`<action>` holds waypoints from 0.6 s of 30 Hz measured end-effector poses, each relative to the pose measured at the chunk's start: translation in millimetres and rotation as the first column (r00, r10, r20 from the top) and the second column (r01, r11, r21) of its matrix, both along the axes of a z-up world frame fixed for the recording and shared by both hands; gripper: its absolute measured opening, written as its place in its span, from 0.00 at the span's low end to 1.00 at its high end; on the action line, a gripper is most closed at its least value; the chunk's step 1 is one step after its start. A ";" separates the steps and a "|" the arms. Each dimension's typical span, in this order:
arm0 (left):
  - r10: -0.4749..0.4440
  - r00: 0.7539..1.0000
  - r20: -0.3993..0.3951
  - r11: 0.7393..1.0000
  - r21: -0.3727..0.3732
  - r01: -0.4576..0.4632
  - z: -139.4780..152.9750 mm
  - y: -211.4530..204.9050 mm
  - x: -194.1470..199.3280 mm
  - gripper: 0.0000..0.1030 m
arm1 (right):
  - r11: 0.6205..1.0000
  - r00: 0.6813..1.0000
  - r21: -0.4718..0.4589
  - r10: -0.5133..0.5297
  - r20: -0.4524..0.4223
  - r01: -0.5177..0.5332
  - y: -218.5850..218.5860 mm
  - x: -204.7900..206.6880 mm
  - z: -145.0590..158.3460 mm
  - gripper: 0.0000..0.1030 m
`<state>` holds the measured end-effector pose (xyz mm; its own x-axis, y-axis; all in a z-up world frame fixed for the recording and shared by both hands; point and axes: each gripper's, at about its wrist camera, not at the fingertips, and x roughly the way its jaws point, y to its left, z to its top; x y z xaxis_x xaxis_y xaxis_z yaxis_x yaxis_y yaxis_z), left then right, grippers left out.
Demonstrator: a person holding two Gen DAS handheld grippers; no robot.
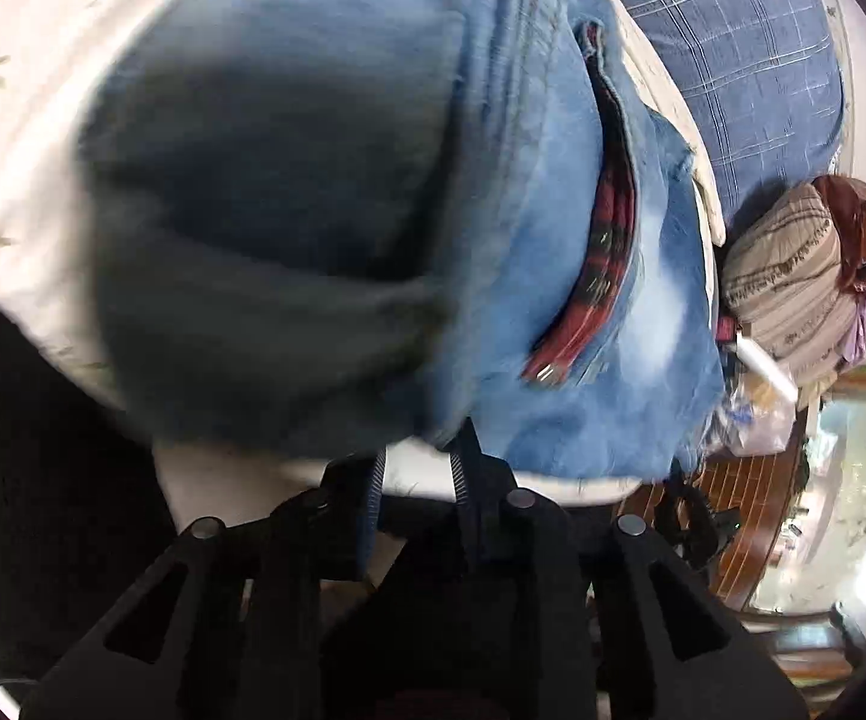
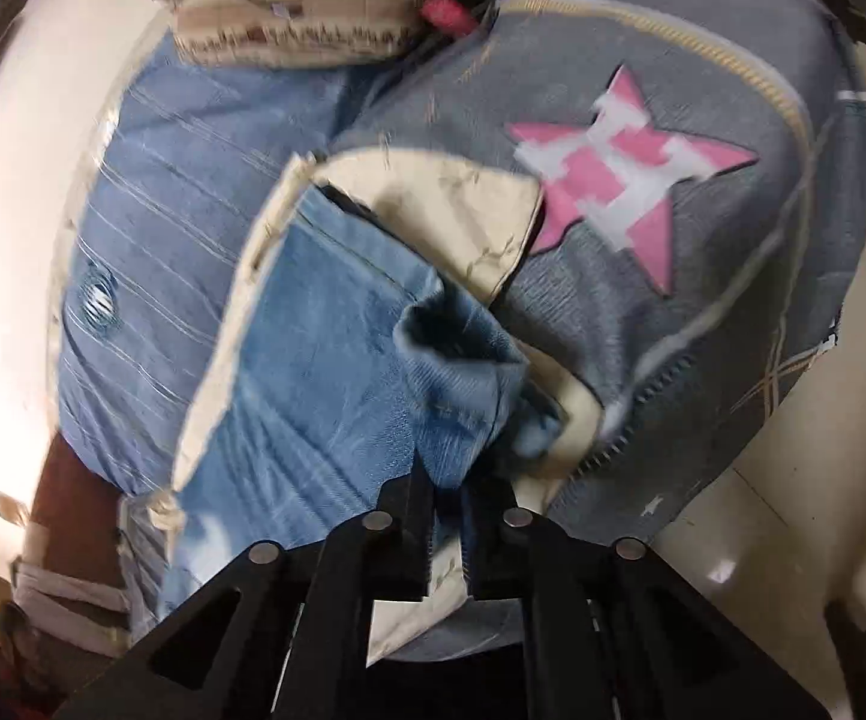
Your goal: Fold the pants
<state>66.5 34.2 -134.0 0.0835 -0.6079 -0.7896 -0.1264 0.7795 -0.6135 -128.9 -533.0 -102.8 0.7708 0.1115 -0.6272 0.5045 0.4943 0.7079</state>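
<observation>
Denim is pinched in both claws: the left gripper (image 1: 418, 468) has its jaws drawn near together on a thin edge of the jeans (image 1: 553, 300), and the right gripper (image 2: 448, 498) nips a bunched corner of the jeans (image 2: 325, 360), its jaws close-set on the cloth. Both bites look shallow, so my judgement is that a pull to carry the fold over could let the heavy fabric slip from one claw and drop skewed. Uneven travel of the two hands would likely twist the crease. Just past the claws the jeans lie on a cream cloth (image 2: 451, 204) over the bed, faded blue with a whitened worn patch, a red plaid lining (image 1: 607, 252) showing at an opening, one part lifted and dark in shadow. Farther off sit a blue checked cushion (image 1: 745, 72), a grey bag with a pink star (image 2: 625, 180), and a striped pillow (image 1: 793, 276)
</observation>
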 end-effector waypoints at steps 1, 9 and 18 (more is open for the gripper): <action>-0.034 0.999 0.038 0.999 0.013 0.033 8.0 4.8 -4.6 0.22 | 0.998 0.999 -0.046 -0.039 -0.017 0.039 -3.5 -7.9 11.1 0.31; 0.038 0.936 0.351 0.997 0.056 -0.062 90.8 71.0 -3.3 0.64 | 0.928 0.972 -0.306 0.233 0.035 -0.211 65.0 61.9 102.8 0.54; 0.152 0.963 0.223 0.988 0.000 -0.156 64.9 66.6 81.9 0.64 | 0.636 0.695 -0.343 0.715 -0.076 -0.691 254.9 289.9 105.9 0.65</action>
